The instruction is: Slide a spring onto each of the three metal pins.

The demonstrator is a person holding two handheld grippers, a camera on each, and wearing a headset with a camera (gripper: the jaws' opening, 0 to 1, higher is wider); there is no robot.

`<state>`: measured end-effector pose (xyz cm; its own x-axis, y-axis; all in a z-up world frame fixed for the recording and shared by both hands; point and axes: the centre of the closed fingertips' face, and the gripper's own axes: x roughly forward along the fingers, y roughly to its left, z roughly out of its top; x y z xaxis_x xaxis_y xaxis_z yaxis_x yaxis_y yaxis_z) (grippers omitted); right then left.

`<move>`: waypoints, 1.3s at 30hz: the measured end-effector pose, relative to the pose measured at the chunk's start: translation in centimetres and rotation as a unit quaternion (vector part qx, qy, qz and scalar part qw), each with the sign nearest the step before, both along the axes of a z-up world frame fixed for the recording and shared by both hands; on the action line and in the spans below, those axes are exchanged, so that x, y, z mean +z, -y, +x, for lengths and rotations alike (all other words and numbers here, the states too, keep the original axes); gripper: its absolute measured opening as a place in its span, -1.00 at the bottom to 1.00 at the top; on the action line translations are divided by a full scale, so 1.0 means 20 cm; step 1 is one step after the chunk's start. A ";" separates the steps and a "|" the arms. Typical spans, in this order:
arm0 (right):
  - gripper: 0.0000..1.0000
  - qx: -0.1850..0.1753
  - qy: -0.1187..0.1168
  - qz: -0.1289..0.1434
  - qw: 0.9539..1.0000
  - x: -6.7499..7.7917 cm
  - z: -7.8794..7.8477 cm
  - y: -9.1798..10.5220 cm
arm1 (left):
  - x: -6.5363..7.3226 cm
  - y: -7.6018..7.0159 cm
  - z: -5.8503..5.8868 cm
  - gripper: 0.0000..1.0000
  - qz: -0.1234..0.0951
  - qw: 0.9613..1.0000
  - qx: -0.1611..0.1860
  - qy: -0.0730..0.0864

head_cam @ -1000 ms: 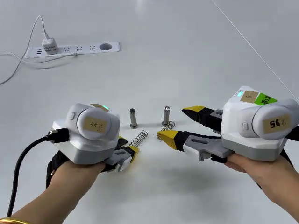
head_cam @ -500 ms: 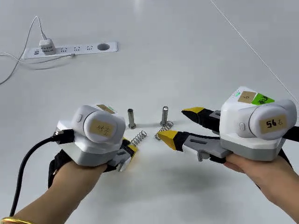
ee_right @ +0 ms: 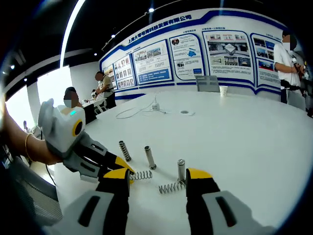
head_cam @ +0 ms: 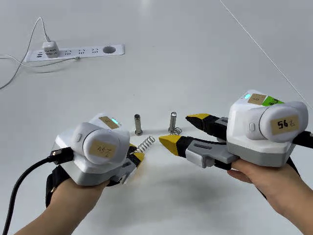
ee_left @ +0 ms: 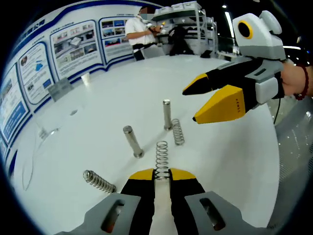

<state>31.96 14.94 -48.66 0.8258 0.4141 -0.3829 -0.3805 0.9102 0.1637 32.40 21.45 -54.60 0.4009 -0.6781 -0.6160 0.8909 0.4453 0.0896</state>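
Yellow-tipped left gripper (head_cam: 134, 159) is clamped tight on the held spring (head_cam: 145, 144) by one end, its free end near the upright left pin (head_cam: 138, 124). Beside it stands the right pin (head_cam: 173, 122), a loose spring (head_cam: 177, 130) lying at its base. Right gripper (ee_left: 190, 105) hovers there, jaws wide apart and empty.

My right gripper (head_cam: 181, 128) has edged forward, so the loose spring (head_cam: 176, 130) beside the pin (head_cam: 173, 121) now lies between its spread jaws. My left gripper (head_cam: 136, 156), pinching its spring (head_cam: 145, 143), has rolled its casing toward me.
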 end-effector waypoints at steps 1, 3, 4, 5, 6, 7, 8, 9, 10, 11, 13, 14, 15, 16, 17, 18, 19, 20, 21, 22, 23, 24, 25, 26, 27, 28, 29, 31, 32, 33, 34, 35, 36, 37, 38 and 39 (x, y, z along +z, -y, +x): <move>-0.06 -0.002 0.001 0.008 1.000 0.01 0.00 -0.01 | 0.01 0.00 0.00 -0.80 -0.008 1.000 0.004 0.003; -0.07 -0.004 0.002 0.026 1.000 0.03 0.01 -0.02 | 0.05 0.00 0.01 -0.80 -0.027 0.999 0.013 0.009; -0.07 -0.006 0.002 0.034 0.999 0.04 0.02 -0.03 | 0.06 -0.01 0.00 -0.80 -0.034 0.999 0.016 0.010; -0.07 -0.006 0.004 0.039 0.999 0.05 0.02 -0.04 | 0.08 -0.01 0.01 -0.80 -0.046 0.999 0.023 0.014; -0.08 -0.007 0.004 0.045 0.999 0.06 0.03 -0.04 | 0.09 -0.01 0.01 -0.80 -0.054 0.998 0.024 0.017; -0.10 -0.006 0.004 0.049 0.999 0.06 0.03 -0.05 | 0.10 -0.01 0.01 -0.80 -0.061 0.998 0.025 0.019; -0.11 -0.007 0.005 0.058 0.998 0.07 0.03 -0.06 | 0.12 -0.01 0.01 -0.80 -0.072 0.997 0.027 0.022; -0.11 -0.007 0.005 0.062 0.998 0.08 0.03 -0.07 | 0.13 -0.01 0.01 -0.80 -0.077 0.996 0.029 0.023; -0.12 -0.007 0.003 0.072 0.997 0.08 0.04 -0.09 | 0.14 -0.01 0.00 -0.80 -0.082 0.996 0.030 0.024; -0.13 -0.007 0.002 0.077 0.997 0.08 0.04 -0.09 | 0.15 -0.01 0.00 -0.80 -0.086 0.996 0.031 0.024; -0.16 -0.008 0.001 0.088 0.996 0.09 0.04 -0.11 | 0.18 -0.01 0.00 -0.80 -0.102 0.994 0.036 0.029; -0.17 -0.009 0.001 0.094 0.996 0.09 0.05 -0.12 | 0.18 -0.01 0.00 -0.80 -0.106 0.993 0.038 0.030; -0.18 -0.010 0.000 0.101 0.995 0.10 0.05 -0.13 | 0.20 -0.02 0.00 -0.80 -0.112 0.992 0.041 0.031; -0.20 -0.010 0.000 0.105 0.994 0.10 0.05 -0.14 | 0.21 -0.02 -0.01 -0.80 -0.117 0.992 0.043 0.033; -0.22 -0.010 0.000 0.111 0.994 0.10 0.05 -0.14 | 0.21 -0.02 0.00 -0.80 -0.120 0.991 0.046 0.036; -0.24 -0.010 0.000 0.121 0.993 0.11 0.06 -0.15 | 0.23 -0.03 0.00 -0.80 -0.120 0.991 0.050 0.041; -0.26 -0.010 0.000 0.126 0.992 0.12 0.06 -0.16 | 0.23 -0.04 0.00 -0.80 -0.122 0.990 0.051 0.043; -0.27 -0.010 0.000 0.133 0.991 0.13 0.07 -0.17 | 0.25 -0.04 0.01 -0.80 -0.132 0.989 0.055 0.047; -0.28 -0.009 -0.002 0.139 0.990 0.13 0.07 -0.17 | 0.26 -0.04 0.01 -0.80 -0.137 0.988 0.057 0.048; -0.29 -0.009 -0.003 0.145 0.989 0.14 0.07 -0.18 | 0.27 -0.05 0.01 -0.80 -0.139 0.987 0.058 0.050; -0.31 -0.008 -0.005 0.151 0.989 0.14 0.08 -0.19 | 0.29 -0.05 0.01 -0.80 -0.143 0.987 0.059 0.052; -0.32 -0.008 -0.006 0.155 0.988 0.14 0.08 -0.19 | 0.30 -0.05 0.01 -0.80 -0.146 0.986 0.060 0.055; -0.34 -0.007 -0.008 0.158 0.987 0.14 0.09 -0.20 | 0.31 -0.05 0.01 -0.80 -0.151 0.985 0.060 0.059; -0.34 -0.008 -0.008 0.161 0.987 0.14 0.09 -0.20 | 0.32 -0.06 0.01 -0.80 -0.153 0.985 0.060 0.060; -0.35 -0.008 -0.009 0.165 0.986 0.14 0.09 -0.21 | 0.33 -0.06 0.01 -0.80 -0.157 0.984 0.061 0.063; -0.37 -0.008 -0.011 0.173 0.985 0.15 0.09 -0.22 | 0.35 -0.06 0.01 -0.80 -0.165 0.982 0.061 0.065; -0.38 -0.008 -0.013 0.178 0.984 0.15 0.09 -0.22 | 0.36 -0.06 0.01 -0.80 -0.167 0.982 0.062 0.065; -0.39 -0.011 -0.015 0.187 0.982 0.15 0.10 -0.23 | 0.37 -0.06 0.01 -0.80 -0.174 0.980 0.062 0.070; -0.40 -0.011 -0.016 0.191 0.981 0.15 0.10 -0.24 | 0.38 -0.06 0.01 -0.80 -0.177 0.980 0.063 0.071; -0.42 -0.012 -0.018 0.198 0.980 0.16 0.10 -0.24 | 0.39 -0.06 0.01 -0.80 -0.182 0.978 0.064 0.072; -0.43 -0.013 -0.018 0.204 0.979 0.16 0.10 -0.24 | 0.40 -0.06 0.01 -0.80 -0.188 0.977 0.065 0.070; -0.44 -0.015 -0.021 0.215 0.976 0.17 0.10 -0.25 | 0.40 -0.06 0.01 -0.80 -0.195 0.976 0.069 0.068; -0.46 -0.015 -0.023 0.223 0.974 0.18 0.10 -0.25 | 0.40 -0.06 0.01 -0.80 -0.195 0.976 0.069 0.069; -0.50 -0.016 -0.025 0.230 0.973 0.18 0.11 -0.26 | 0.41 -0.06 0.01 -0.80 -0.195 0.976 0.070 0.070; -0.51 -0.018 -0.029 0.235 0.971 0.18 0.11 -0.26 | 0.41 -0.06 0.02 -0.80 -0.197 0.975 0.073 0.071; -0.52 -0.020 -0.030 0.239 0.970 0.18 0.11 -0.26 | 0.41 -0.06 0.02 -0.80 -0.200 0.974 0.074 0.070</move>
